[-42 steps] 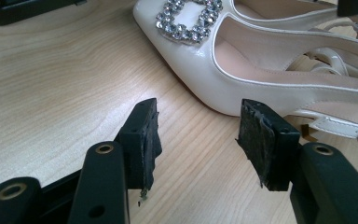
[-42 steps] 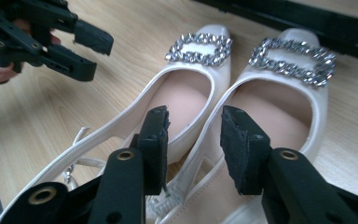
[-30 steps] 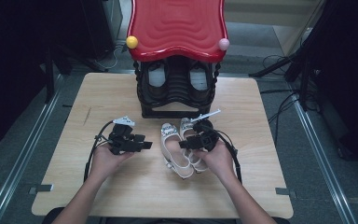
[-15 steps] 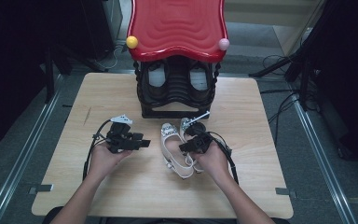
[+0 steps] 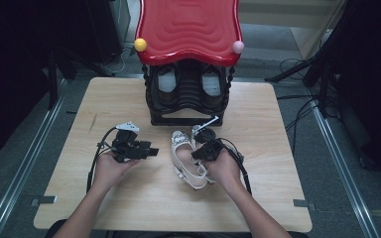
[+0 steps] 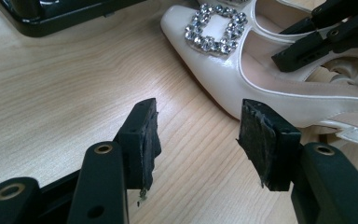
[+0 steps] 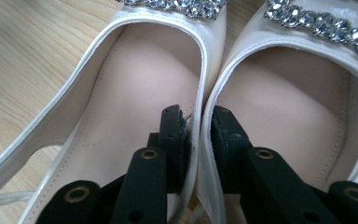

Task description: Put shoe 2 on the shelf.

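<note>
A pair of white shoes with rhinestone buckles lies mid-table, the left shoe [image 5: 182, 157] [image 7: 135, 93] [image 6: 223, 74] tight against the right shoe [image 7: 289, 102]. My right gripper [image 5: 204, 151] [image 7: 198, 126] has one jaw inside each shoe. Its jaws have just been closing, and the pads now pinch the two touching inner walls together. My left gripper [image 5: 151, 150] [image 6: 198, 140] is open just above the wood. It points at the near shoe's toe, and nothing is between its pads.
A black shoe rack [image 5: 188, 116] with a red wavy top [image 5: 188, 29] stands at the table's far edge. A dark pair of shoes [image 5: 167, 87] sits inside it. The rack's base [image 6: 51, 14] lies ahead of my left gripper. Bare wood spreads to the left and front.
My right gripper's jaws have closed in on the shoes' adjoining walls, and the hand has shifted slightly toward me. The left hand and gripper have stayed put.
</note>
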The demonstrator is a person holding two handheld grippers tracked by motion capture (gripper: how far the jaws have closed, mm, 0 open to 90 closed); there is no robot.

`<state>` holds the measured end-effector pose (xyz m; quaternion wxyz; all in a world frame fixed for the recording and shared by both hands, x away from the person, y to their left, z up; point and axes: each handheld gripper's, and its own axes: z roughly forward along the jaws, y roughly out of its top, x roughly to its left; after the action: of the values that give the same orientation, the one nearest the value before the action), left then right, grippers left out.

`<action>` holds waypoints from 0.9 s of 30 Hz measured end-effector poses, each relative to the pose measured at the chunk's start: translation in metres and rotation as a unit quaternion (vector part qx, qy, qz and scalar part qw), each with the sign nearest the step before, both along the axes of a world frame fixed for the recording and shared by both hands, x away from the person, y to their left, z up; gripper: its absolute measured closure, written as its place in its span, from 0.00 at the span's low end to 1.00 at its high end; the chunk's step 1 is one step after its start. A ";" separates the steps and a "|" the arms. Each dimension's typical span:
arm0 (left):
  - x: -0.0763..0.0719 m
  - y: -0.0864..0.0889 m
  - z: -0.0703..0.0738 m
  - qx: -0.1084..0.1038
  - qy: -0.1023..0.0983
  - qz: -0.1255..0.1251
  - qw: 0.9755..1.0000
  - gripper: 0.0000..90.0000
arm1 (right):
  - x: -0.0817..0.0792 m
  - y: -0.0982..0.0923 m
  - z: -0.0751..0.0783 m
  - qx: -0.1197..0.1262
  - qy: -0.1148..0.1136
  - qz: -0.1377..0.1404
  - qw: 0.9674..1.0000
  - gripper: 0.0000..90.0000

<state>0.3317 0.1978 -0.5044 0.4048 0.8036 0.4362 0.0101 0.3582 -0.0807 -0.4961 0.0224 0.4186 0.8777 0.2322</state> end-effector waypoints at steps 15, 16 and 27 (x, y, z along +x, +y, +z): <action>0.002 0.008 -0.001 0.002 -0.008 0.010 1.000 0.52 | 0.001 -0.008 0.006 0.004 -0.002 -0.001 1.000 0.96; 0.002 0.008 -0.001 0.001 -0.007 0.012 1.000 0.52 | 0.001 -0.009 0.007 0.005 -0.002 0.001 1.000 0.96; 0.003 0.018 0.002 -0.013 -0.009 0.030 0.999 0.52 | 0.006 -0.024 0.024 0.061 0.008 0.067 0.996 0.96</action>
<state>0.3346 0.2161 -0.5023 0.4182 0.7851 0.4562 0.0236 0.3643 -0.1045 -0.4717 -0.0260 0.3609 0.8882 0.2830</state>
